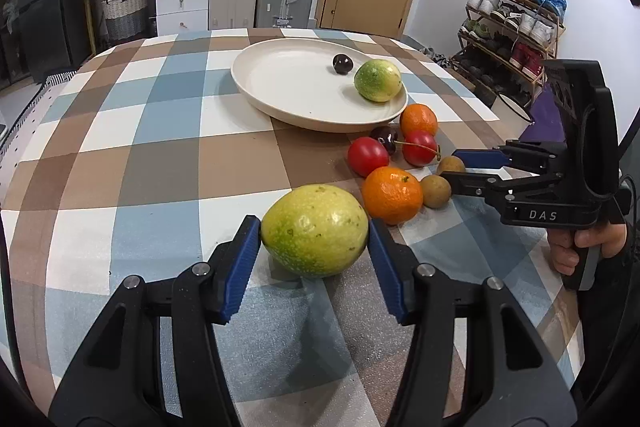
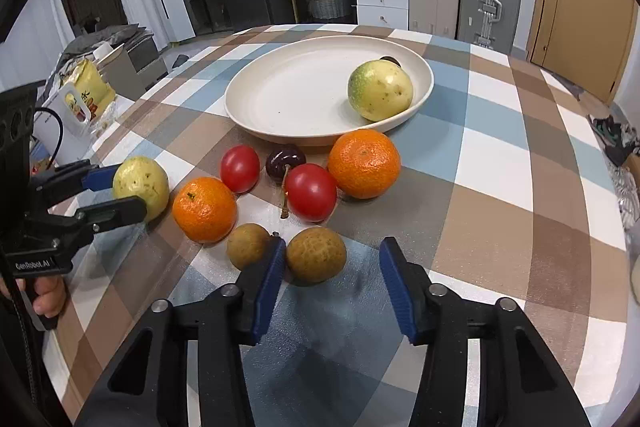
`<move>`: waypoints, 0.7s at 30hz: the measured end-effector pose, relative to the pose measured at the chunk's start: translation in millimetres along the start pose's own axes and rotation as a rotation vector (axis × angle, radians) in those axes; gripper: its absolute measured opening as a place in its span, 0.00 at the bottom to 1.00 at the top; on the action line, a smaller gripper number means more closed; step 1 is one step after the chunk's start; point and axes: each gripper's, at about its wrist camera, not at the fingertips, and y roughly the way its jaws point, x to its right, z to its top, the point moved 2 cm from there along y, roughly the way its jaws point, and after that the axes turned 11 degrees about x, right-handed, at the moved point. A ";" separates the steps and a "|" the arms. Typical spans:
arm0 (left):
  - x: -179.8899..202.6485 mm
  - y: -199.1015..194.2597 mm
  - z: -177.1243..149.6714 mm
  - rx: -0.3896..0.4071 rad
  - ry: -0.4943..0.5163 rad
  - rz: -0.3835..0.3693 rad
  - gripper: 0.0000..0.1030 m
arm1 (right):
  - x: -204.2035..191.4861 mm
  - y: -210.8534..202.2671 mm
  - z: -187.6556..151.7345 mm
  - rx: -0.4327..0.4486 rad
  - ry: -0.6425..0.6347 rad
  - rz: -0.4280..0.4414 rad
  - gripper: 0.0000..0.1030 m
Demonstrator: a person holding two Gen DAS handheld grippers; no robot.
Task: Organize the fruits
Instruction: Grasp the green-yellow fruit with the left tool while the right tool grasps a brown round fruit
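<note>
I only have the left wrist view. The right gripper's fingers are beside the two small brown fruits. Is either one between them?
Observer: Yes. The right gripper straddles one brown fruit. The other brown fruit sits outside its fingers.
Operator: Is it gripped?
Observer: No. One pad looks to be against it, and the opposite pad stands clear with a gap.
Operator: What lies off the table on the side away from that gripper?
Observer: A yellow bag sits just past that edge.
</note>
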 end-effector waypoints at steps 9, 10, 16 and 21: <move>-2.4 -2.2 0.7 0.011 -0.017 0.000 0.51 | -8.8 -1.5 -2.4 0.008 -0.026 0.041 0.29; -2.4 -2.8 1.0 0.013 -0.018 0.000 0.51 | -9.2 -1.6 -2.1 0.011 -0.026 0.041 0.29; -2.0 -6.2 2.2 0.029 -0.011 0.010 0.51 | -6.6 -5.8 -0.5 0.028 -0.019 0.037 0.29; -1.0 -10.5 4.4 0.048 -0.005 0.020 0.51 | -3.1 -9.9 2.3 0.050 -0.006 0.031 0.29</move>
